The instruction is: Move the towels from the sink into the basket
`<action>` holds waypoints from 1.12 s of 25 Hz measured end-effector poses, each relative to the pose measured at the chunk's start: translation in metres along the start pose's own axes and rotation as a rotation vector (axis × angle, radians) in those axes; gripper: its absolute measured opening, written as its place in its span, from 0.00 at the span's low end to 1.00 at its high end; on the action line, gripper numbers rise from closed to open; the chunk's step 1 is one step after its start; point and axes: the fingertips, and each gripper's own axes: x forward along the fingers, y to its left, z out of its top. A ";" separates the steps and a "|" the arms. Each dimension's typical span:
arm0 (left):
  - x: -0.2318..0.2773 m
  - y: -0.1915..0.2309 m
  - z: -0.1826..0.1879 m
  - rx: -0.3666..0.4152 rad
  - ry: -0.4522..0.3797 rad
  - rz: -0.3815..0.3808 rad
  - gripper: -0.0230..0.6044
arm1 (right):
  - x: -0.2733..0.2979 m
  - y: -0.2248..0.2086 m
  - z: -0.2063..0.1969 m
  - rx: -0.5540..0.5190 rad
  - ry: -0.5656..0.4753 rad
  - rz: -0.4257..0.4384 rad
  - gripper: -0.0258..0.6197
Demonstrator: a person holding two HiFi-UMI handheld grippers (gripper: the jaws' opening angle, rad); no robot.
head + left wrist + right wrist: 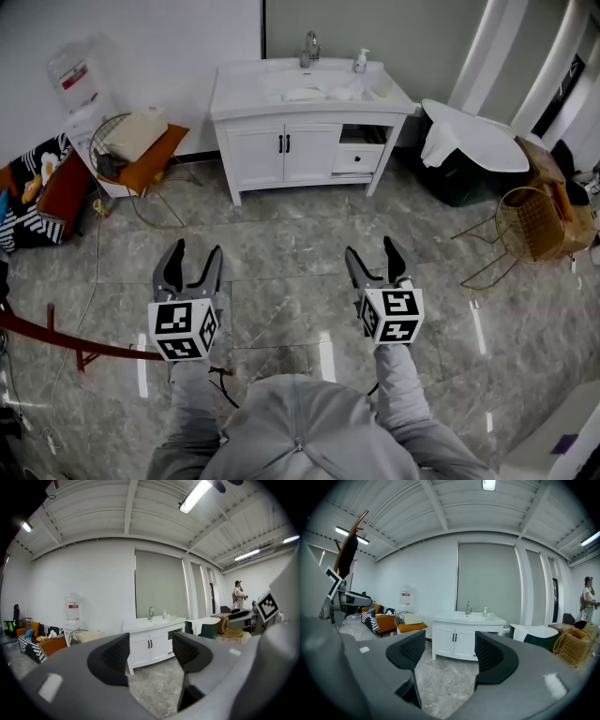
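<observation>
A white vanity (281, 150) with a sink (314, 82) stands against the far wall. White towels (303, 94) lie bunched in the basin, beside a faucet (309, 47). A gold wire basket (531, 223) sits on the floor at the right. My left gripper (196, 249) and right gripper (370, 247) are held side by side over the marble floor, well short of the vanity. Both point toward it, open, with nothing between the jaws. The vanity (152, 625) shows between the left gripper's jaws (150, 653), and the vanity (466, 620) likewise ahead of the right gripper (449, 656).
A white tub-like piece (473, 139) with a cloth draped over it stands right of the vanity. A wire stand (131, 141) with a cushion, an orange seat (56, 187) and a water dispenser (80, 84) crowd the left. A person (239, 595) stands far off.
</observation>
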 end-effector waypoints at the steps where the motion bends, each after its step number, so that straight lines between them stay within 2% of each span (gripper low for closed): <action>1: 0.003 -0.003 0.001 0.002 -0.001 0.002 0.53 | 0.001 -0.004 -0.001 -0.001 -0.001 0.002 0.55; 8: 0.029 -0.019 -0.006 0.004 0.026 -0.009 0.53 | 0.016 -0.027 -0.012 0.012 0.003 -0.009 0.55; 13: 0.072 -0.017 -0.006 0.001 0.028 -0.028 0.53 | 0.047 -0.039 -0.017 0.029 0.017 -0.012 0.55; 21: 0.195 0.014 0.000 0.007 0.035 -0.095 0.53 | 0.154 -0.060 -0.004 0.043 0.020 -0.065 0.55; 28: 0.311 0.052 0.029 0.030 0.016 -0.161 0.53 | 0.263 -0.075 0.031 0.048 0.009 -0.116 0.55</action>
